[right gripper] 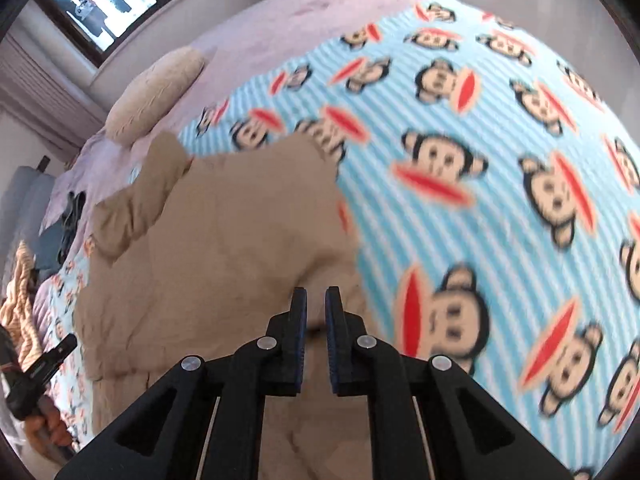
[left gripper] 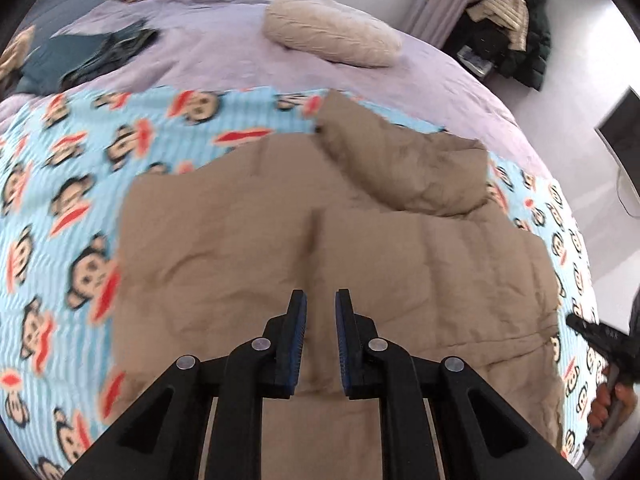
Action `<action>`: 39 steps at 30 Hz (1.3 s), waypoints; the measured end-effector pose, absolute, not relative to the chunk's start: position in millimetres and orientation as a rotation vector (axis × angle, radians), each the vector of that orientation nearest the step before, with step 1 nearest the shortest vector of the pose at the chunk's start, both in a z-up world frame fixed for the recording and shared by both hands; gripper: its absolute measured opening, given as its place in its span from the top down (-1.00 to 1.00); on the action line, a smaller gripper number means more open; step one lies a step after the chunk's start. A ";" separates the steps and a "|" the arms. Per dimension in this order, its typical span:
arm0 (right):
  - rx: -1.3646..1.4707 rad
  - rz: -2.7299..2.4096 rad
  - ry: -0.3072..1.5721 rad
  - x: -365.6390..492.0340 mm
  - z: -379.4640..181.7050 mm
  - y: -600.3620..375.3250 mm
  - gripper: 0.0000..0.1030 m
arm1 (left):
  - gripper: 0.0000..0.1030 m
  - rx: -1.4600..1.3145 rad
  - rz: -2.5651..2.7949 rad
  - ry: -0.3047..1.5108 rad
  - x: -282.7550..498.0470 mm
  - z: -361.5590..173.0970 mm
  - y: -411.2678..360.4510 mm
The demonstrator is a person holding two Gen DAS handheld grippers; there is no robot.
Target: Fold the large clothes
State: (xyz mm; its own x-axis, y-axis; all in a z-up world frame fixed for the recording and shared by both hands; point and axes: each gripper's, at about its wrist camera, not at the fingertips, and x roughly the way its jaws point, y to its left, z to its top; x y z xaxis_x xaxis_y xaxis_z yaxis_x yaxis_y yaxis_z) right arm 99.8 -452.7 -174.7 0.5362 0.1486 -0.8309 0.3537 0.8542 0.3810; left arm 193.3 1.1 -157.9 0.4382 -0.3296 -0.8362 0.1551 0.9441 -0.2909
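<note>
Garment: a large tan quilted jacket (left gripper: 320, 248) lies spread flat on a light-blue striped fleece blanket printed with monkey faces (left gripper: 60, 200), one sleeve folded across its upper part.
Bed: the blanket covers a lilac bedspread (left gripper: 200, 40); a cream knitted pillow (left gripper: 332, 30) rests near the far edge.
Left gripper (left gripper: 320, 300): black fingers drawn nearly together above the jacket's middle, a narrow gap showing, nothing clamped between them.
Right gripper (right gripper: 316, 298): fingers nearly together over the jacket's edge beside the blanket, holding nothing visible.
Sharpness: both views are blurred.
</note>
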 end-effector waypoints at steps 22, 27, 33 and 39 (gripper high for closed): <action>0.449 -0.129 1.073 168.3 -216.2 -453.7 0.78 | 0.69 -0.069 -0.202 1.063 248.6 -200.4 -40.9; 0.394 -0.138 1.048 130.5 -197.3 -448.8 0.63 | 0.69 -0.064 -0.217 1.039 215.3 -174.5 -28.2; 0.381 -0.150 1.045 83.6 -187.0 -442.0 0.63 | 0.69 -0.034 -0.210 1.090 177.3 -182.1 -31.2; 0.441 -0.118 1.114 48.6 -185.0 -444.1 0.59 | 0.69 -0.063 -0.181 1.170 149.5 -186.5 -27.4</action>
State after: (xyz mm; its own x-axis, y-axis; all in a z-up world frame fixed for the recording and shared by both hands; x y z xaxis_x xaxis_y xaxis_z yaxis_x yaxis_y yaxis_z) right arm 48.6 -444.1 -185.0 0.4445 0.1260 -0.8869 0.3091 0.9077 0.2839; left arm 149.5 -27.4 -186.5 0.3772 -0.1741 -0.9096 0.1087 0.9837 -0.1433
